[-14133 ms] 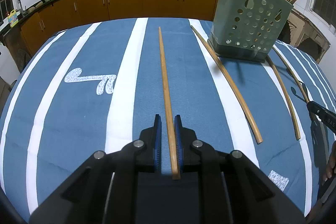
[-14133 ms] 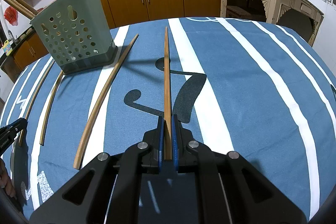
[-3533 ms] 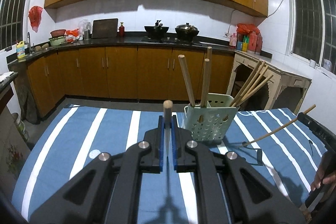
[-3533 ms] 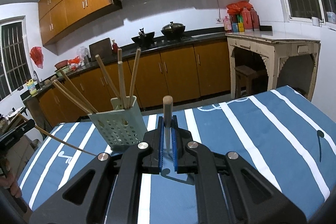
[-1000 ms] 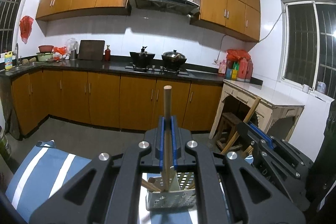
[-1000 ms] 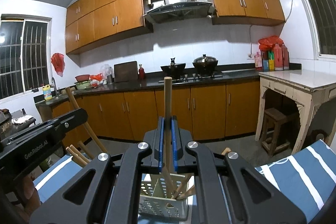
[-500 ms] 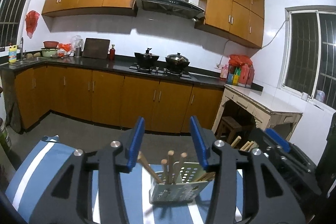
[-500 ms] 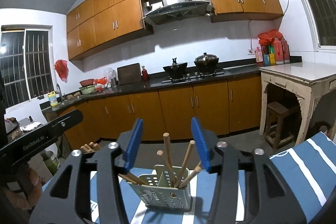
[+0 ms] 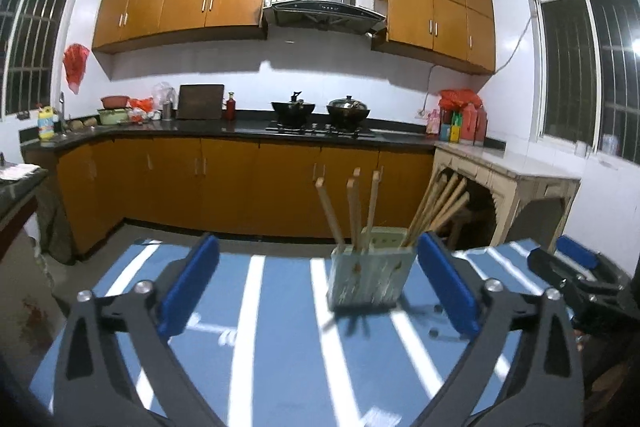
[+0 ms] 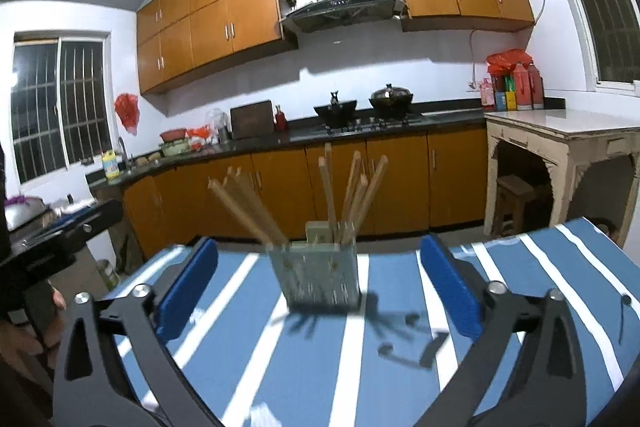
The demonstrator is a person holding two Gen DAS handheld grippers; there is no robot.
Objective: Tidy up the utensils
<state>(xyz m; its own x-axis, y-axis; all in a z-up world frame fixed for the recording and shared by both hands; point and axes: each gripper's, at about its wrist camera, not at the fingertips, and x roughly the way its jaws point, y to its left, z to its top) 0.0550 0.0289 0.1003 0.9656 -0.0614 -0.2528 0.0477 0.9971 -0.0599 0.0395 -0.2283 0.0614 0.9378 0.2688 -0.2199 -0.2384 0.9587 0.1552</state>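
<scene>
Wooden chopsticks (image 9: pixel 351 211) are standing in the green holder (image 9: pixel 368 277) while the left claw (image 9: pixel 318 285) and right claw (image 10: pixel 318 283) are opening, both empty.

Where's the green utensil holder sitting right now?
The green utensil holder stands upright on the blue striped tablecloth, ahead of both grippers and touching neither, centred in the right wrist view and right of centre in the left, with the chopsticks in it.

Both tongs point slightly downward, side by side. The left gripper (image 9: pixel 318 285) is opening its jaws wide, nothing between its blue pads (image 9: pixel 188 285). The right gripper (image 10: pixel 318 285) is opening likewise, empty.
</scene>
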